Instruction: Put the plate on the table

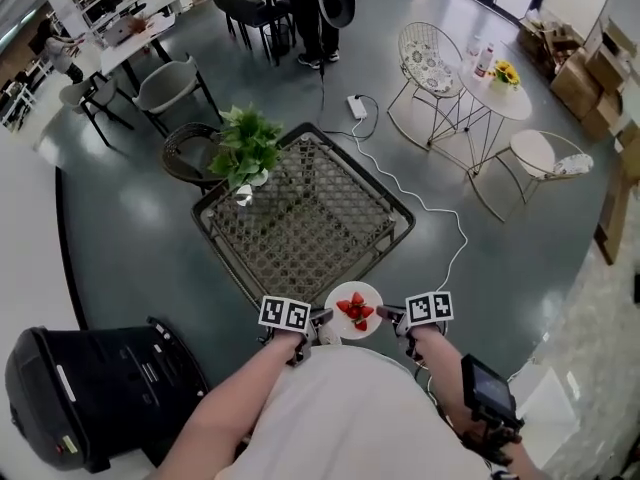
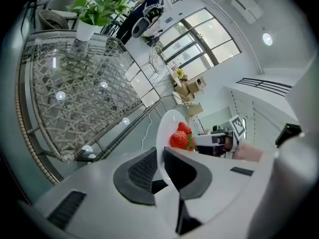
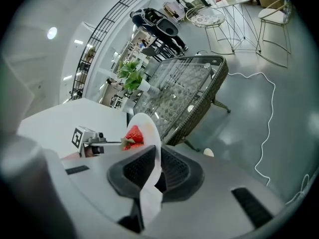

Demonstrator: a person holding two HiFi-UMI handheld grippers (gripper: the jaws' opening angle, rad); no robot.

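— Pale shirt (image 1: 350, 408) and bare forearms (image 1: 240, 388) are filling the bottom of the head view. What is being held just beyond them?

— One round white plate (image 1: 366, 290), glossy and thin. The left gripper (image 1: 320, 326) is pinching its left rim and the right gripper (image 1: 393, 318) is pinching its right rim. Red strawberries (image 1: 356, 310) are lying on it. It is hanging in the air just by the near corner of the table (image 1: 310, 218), apart from the top.

— What is the table looking like?

— Square, with woven wicker under clear glass and a dark frame. A leafy plant (image 1: 243, 150) is standing at its far left corner. A polished grey floor (image 1: 130, 228) is spreading all round, and a white cable (image 1: 440, 218) is snaking over it.

— And the left gripper view?

— Dark ribbed pads (image 2: 142, 171) are pressing on the plate's edge, which is standing almost edge-on. Ceiling lights are glinting in the glass, and tall windows (image 2: 199, 39) are showing behind.

— The right gripper view?

— Its jaws are likewise clamping the rim. White wire chairs (image 3: 207, 16) are standing far off.
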